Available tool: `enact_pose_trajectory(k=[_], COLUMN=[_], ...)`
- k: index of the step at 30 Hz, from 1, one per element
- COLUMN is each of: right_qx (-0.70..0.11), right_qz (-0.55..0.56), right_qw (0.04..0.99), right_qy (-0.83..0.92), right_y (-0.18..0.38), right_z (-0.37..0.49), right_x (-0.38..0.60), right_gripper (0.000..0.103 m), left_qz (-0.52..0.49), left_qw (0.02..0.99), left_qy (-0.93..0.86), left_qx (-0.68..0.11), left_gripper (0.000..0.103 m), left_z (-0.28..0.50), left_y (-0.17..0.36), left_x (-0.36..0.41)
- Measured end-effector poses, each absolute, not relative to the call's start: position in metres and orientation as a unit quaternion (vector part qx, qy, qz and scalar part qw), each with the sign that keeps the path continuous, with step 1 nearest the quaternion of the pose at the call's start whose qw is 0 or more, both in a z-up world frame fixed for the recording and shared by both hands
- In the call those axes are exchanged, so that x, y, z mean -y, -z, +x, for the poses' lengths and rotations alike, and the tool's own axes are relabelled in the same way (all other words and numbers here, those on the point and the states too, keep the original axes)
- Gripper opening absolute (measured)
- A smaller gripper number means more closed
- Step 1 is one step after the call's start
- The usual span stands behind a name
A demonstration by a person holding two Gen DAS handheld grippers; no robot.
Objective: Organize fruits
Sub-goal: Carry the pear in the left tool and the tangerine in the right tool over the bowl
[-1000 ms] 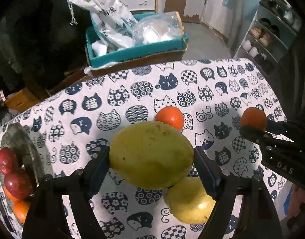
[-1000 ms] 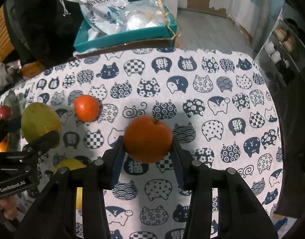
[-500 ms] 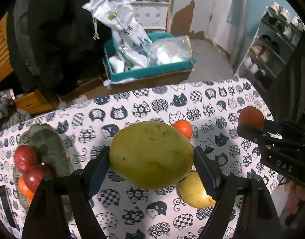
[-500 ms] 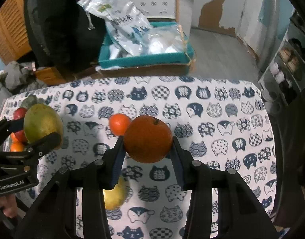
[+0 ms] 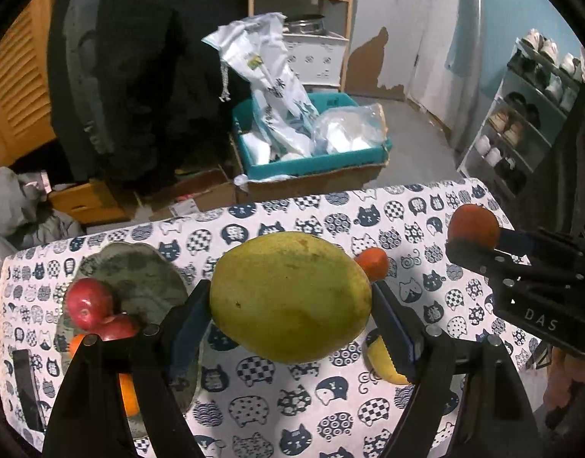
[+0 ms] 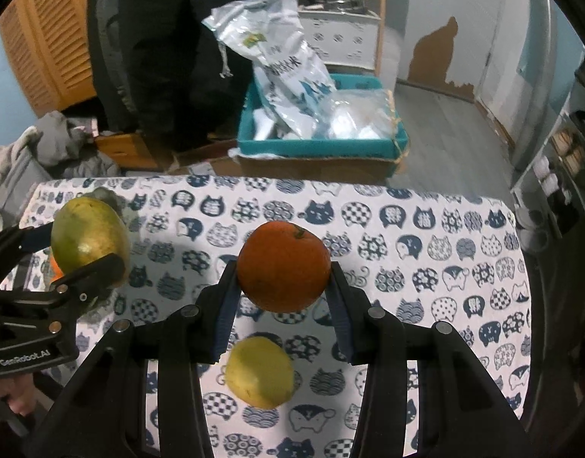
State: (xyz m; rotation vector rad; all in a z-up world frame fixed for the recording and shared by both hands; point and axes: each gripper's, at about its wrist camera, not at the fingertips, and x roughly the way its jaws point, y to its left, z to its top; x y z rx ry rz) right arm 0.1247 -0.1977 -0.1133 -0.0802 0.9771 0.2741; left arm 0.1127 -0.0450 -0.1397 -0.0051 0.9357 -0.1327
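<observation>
My left gripper [image 5: 290, 305] is shut on a large green mango [image 5: 290, 297], held well above the cat-print table [image 5: 330, 412]. My right gripper [image 6: 284, 278] is shut on an orange [image 6: 284, 265], also in the air; the orange [image 5: 473, 225] shows at the right of the left wrist view. The mango [image 6: 89, 242] appears at the left of the right wrist view. On the cloth lie a yellow lemon [image 6: 260, 372] and a small tangerine [image 5: 374, 263]. A grey plate [image 5: 139, 271] at the table's left holds red apples [image 5: 88, 301] and an orange fruit [image 5: 128, 397].
Past the table's far edge, a teal box [image 6: 319, 149] with plastic bags sits on a cardboard box on the floor. A person in dark clothes [image 5: 139, 76] stands behind the table. A shoe rack [image 5: 532, 114] is at the right, and wooden shelves stand at the back.
Both grippers have risen with their fruit; the table looks smaller and farther below. The plate with apples has come further into the left wrist view.
</observation>
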Motion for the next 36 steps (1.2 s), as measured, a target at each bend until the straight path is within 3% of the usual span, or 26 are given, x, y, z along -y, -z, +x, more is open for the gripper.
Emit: enact_pose_trajectory(k=[17, 36], right_qx=[-0.450, -0.455], right_qz=[-0.061, -0.092], right_qw=[0.872, 0.853], right_qy=[-0.184, -0.238], right_y=[0.094, 0.104], right_z=[0.128, 0.139], right_x=[0.129, 0.039], right_gripper=[0.044, 0.044], left_qz=[-0.038, -0.071], left_qw=[0.903, 0.898], left_qy=[0.020, -0.045], left_qx=[-0.428, -0.431], left_gripper=[0.083, 0.083], left_z=[0.095, 0.089], left_y=[0.119, 0.131], left_x=[-0.020, -0.108])
